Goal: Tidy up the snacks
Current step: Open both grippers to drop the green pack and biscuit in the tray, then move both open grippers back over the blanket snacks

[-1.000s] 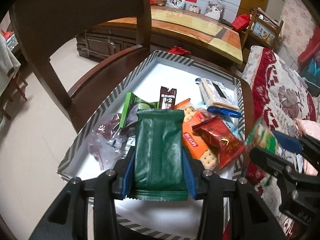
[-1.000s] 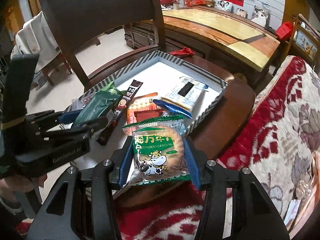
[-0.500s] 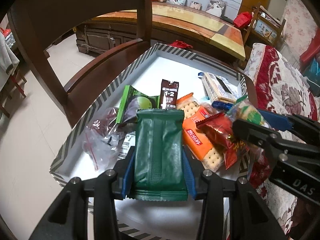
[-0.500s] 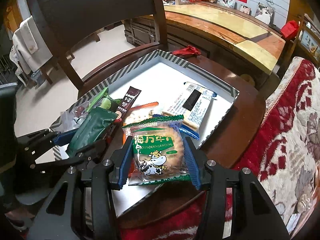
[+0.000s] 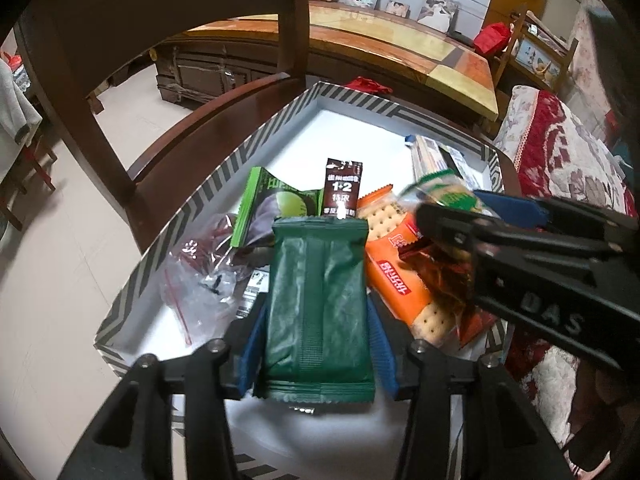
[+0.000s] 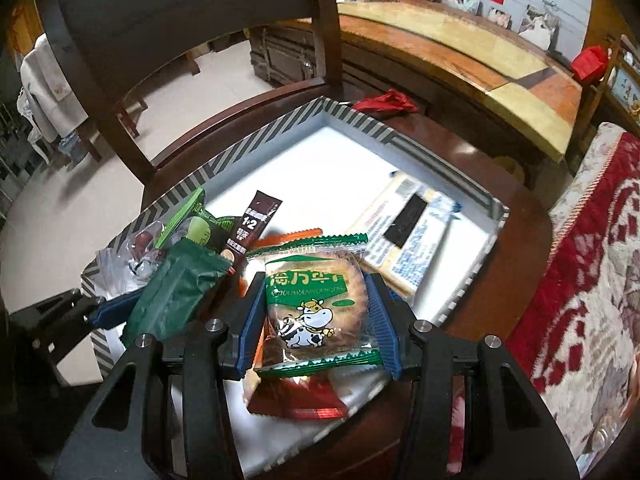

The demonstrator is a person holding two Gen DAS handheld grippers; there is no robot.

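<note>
Over the striped box (image 5: 208, 184), left gripper (image 5: 316, 320) clamped on a dark green packet (image 5: 318, 304), right gripper (image 6: 316, 312) on a cookie pack (image 6: 316, 300): both light, crinkly, slippery, probably crushable, so best pinched gently across the flat sides.

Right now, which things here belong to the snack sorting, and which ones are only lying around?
Part of the job:
- dark green packet, held in the left claw
- cow biscuit packet, held in the right claw
- striped box
- orange cracker pack
- brown 1+2 sachet

Just lying about:
- wooden chair
- red floral cloth
</note>
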